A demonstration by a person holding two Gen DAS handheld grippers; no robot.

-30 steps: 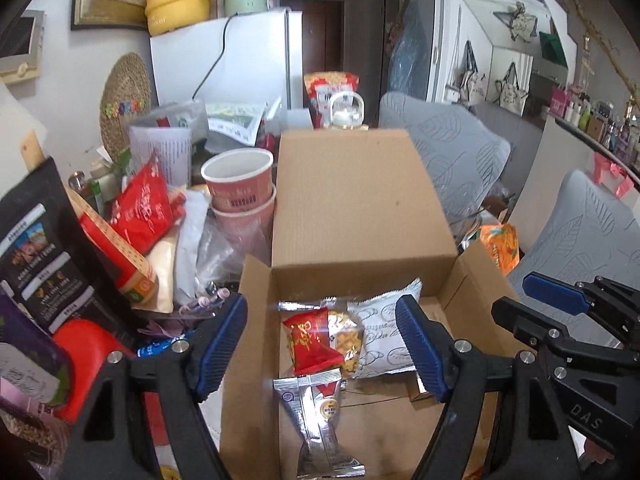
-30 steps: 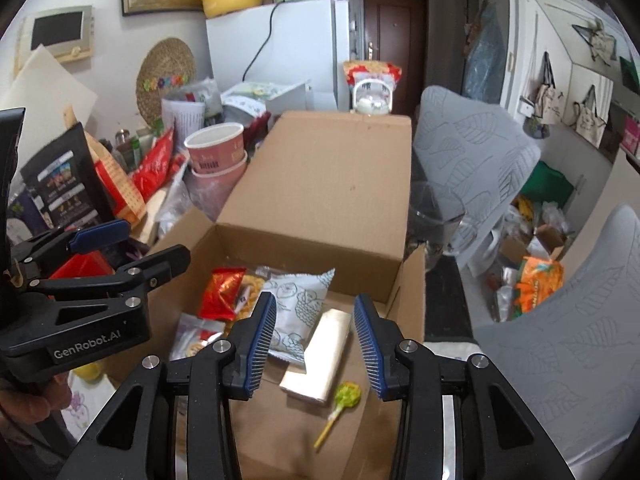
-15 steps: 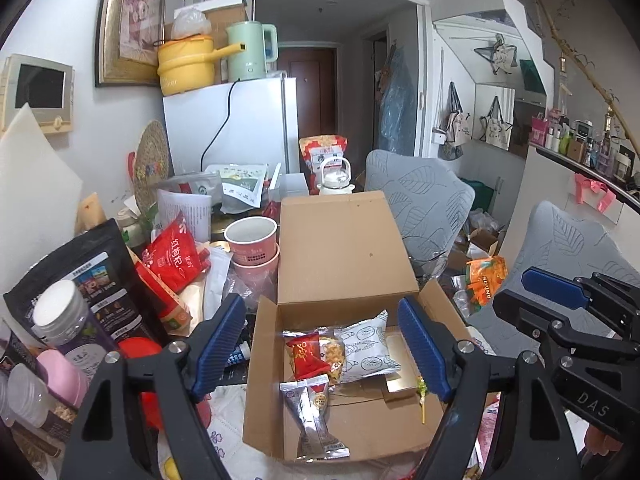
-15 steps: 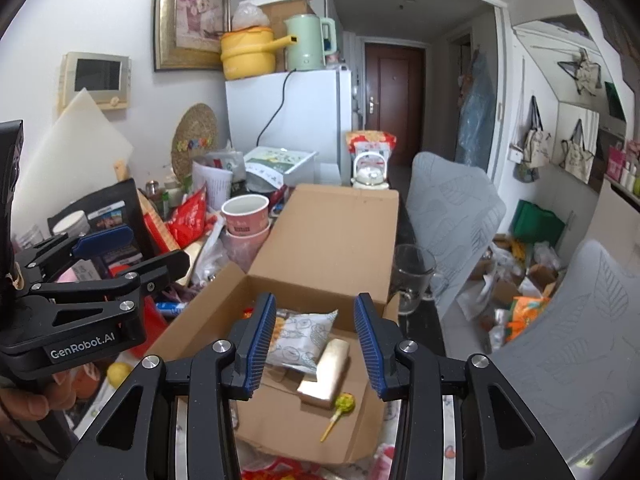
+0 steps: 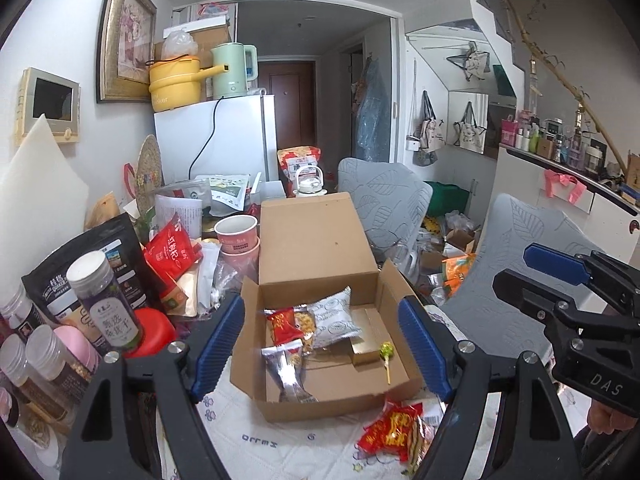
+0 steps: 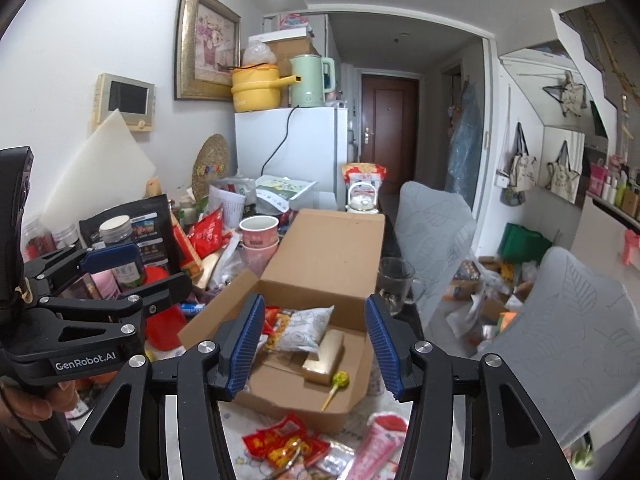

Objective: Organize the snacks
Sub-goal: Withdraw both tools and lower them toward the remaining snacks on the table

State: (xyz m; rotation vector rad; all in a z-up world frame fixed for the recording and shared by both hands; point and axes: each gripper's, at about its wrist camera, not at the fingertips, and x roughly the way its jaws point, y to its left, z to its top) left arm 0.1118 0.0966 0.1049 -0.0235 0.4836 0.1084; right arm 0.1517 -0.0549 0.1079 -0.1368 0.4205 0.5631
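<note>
Snack box below empty left hand-held gripper

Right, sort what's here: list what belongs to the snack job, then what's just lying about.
Job:
box
lollipop
gold bar
white packet
silver packet
red packets
pink packet

Lying about:
glass
paper cups
jars
kettle
yellow pot

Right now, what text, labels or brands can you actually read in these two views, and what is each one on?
"GenRobot.AI": side of the left gripper body.
"DAS": side of the right gripper body.
"QUAKER": black pouch.
"Quaker": yellow pot on the fridge, faint.
Red snack bag, purple-label jar, pink cups: printed, but too small or blurred to read.
</note>
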